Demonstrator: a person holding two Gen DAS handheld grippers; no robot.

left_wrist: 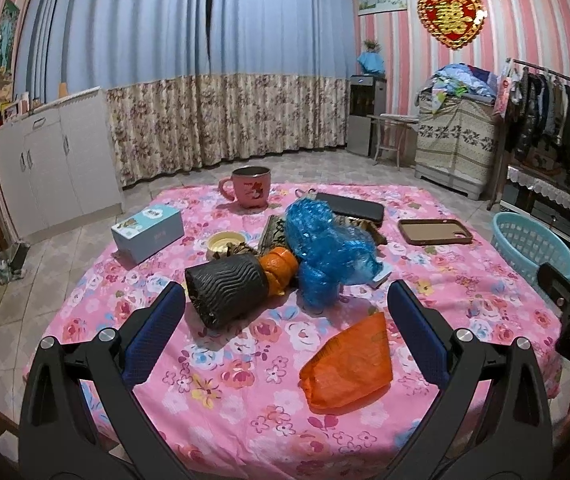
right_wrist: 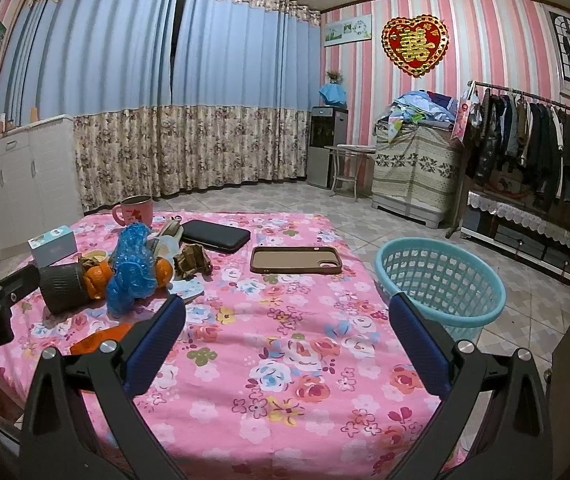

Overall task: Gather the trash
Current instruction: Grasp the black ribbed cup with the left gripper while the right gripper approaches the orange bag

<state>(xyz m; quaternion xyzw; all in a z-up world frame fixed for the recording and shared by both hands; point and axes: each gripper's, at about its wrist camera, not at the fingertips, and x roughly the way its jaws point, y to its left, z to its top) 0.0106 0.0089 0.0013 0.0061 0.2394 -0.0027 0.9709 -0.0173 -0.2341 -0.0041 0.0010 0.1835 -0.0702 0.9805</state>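
Observation:
My left gripper (left_wrist: 287, 294) is open and empty above the pink flowered table (left_wrist: 221, 392). Between its fingers lies an orange plastic bag (left_wrist: 347, 368). Beyond it lie a black ribbed paper cup (left_wrist: 227, 290) on its side, orange peel (left_wrist: 279, 266) and a crumpled blue plastic bag (left_wrist: 327, 252). My right gripper (right_wrist: 287, 306) is open and empty over bare cloth. The same pile shows at the left of the right wrist view: the cup (right_wrist: 61, 286), the peel (right_wrist: 99, 276), the blue bag (right_wrist: 133, 268) and a brown wrapper (right_wrist: 193, 264). A teal basket (right_wrist: 441, 284) stands on the floor beside the table's right edge.
On the table stand a pink mug (left_wrist: 251, 188), a light blue box (left_wrist: 147, 232), a small yellow dish (left_wrist: 225, 242), a black wallet (left_wrist: 355, 208) and a brown phone case (left_wrist: 435, 231). A clothes rack (right_wrist: 533, 148) and a covered cabinet (right_wrist: 415, 168) stand beyond the basket.

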